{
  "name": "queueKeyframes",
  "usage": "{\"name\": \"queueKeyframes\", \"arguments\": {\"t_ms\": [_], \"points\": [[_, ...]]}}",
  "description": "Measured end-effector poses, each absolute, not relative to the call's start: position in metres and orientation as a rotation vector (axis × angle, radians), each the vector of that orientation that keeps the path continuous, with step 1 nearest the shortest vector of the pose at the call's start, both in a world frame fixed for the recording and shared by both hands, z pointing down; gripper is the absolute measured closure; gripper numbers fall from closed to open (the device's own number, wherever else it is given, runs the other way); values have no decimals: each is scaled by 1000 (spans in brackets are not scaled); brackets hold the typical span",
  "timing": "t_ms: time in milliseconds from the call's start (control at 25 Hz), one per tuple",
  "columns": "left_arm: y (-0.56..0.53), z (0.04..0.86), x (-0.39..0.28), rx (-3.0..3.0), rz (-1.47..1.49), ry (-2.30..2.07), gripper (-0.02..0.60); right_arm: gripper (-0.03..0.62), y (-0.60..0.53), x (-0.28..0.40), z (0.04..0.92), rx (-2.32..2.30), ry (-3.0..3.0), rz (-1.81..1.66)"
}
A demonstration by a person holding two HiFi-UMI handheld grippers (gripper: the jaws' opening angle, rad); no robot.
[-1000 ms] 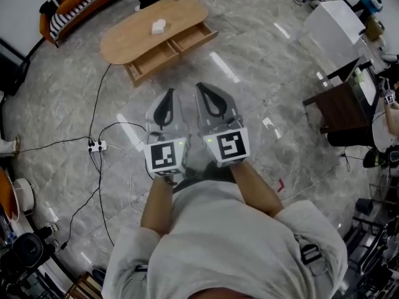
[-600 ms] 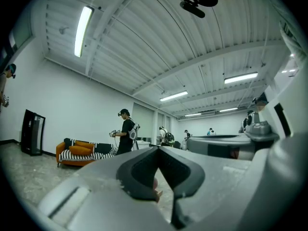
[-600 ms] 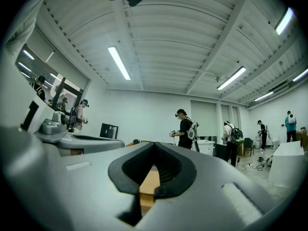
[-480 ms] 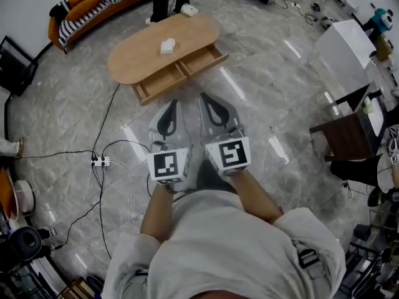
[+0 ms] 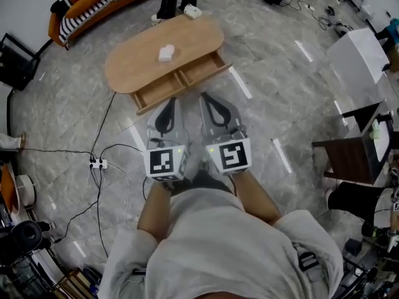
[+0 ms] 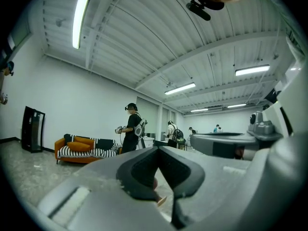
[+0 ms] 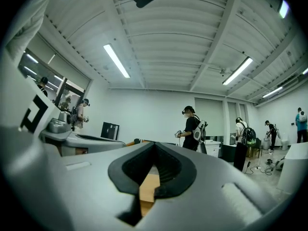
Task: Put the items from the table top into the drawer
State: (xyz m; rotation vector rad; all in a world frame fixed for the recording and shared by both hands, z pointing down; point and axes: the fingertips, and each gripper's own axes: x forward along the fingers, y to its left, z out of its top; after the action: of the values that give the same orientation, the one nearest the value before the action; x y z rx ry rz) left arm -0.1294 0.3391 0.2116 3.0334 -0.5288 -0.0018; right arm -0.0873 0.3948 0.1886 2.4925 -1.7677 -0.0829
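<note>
Nothing has gone into the drawers yet, as far as I can see, so the whole job is still ahead of me. I stand on the grey floor, well short of the oval wooden table [image 5: 134, 58], with both claws held out level in front of me, side by side.

My left claw [image 5: 168, 104] is closed, pads together, with nothing in it. My right claw [image 5: 211, 103] is closed and empty too. Its own camera shows only a strip of the wooden table through the gap behind the pads.

The thing I have to move, a small white item [image 5: 166, 53], sits near the middle of the table top, far from both claws. A second white object [image 5: 192, 10] lies at the table's far end. I cannot tell whether it rests on the top or on the floor just beyond.

On the table's near side two drawers are already pulled out: the left drawer [image 5: 157, 92] and the right drawer [image 5: 202, 71]. Both show bare wood inside and look empty, though their back parts are tucked under the table top.

By my reckoning I must get closer, open a claw, take the white item and set it into one of the drawers.
</note>
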Motion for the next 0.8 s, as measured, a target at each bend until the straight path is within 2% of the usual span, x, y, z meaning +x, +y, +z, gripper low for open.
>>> {"name": "queueKeyframes", "arguments": {"t_ms": [480,800], "points": [[291,222,-59,3064,51,-557,561,588,352,-10,203,2534,-1776,-47],[215,260,-5,2960,108,-562,561,588,269,44,240,2498,-1792,55]]}}
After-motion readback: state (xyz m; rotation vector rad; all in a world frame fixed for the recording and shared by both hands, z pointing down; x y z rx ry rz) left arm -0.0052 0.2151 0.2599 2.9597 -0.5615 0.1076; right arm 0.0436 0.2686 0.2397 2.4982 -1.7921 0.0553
